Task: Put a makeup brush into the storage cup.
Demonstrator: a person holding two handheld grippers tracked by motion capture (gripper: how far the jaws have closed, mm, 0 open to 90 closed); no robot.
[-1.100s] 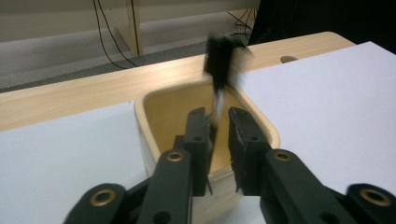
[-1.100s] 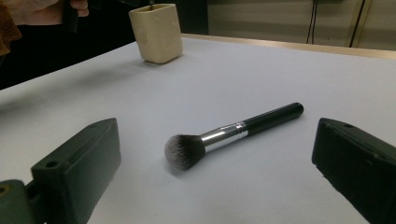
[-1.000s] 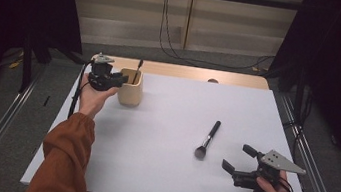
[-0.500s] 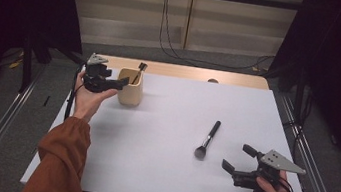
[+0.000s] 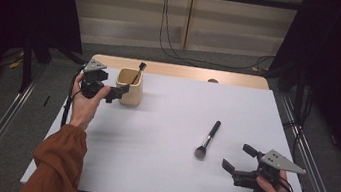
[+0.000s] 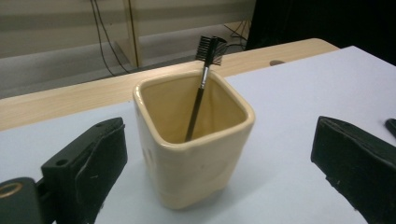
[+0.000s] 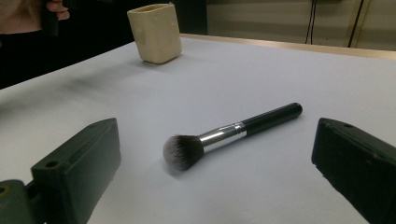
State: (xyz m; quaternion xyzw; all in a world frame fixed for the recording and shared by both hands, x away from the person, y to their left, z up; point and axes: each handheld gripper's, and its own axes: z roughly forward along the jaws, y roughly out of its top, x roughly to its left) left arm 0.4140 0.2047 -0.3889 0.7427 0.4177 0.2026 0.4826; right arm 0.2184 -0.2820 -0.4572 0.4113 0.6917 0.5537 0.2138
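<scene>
2 brushes point(image 5: 208, 139), 1 cup point(image 5: 129, 86)

The left gripper point(image 5: 117, 92) now sits beside the cream cup point(image 5: 129, 86), on its left, drawn back from above the rim. Its jaws have just been opening and stand wide with nothing between them. The small comb brush point(image 5: 138, 73) stands free in the cup, leaning against its far wall.
</scene>
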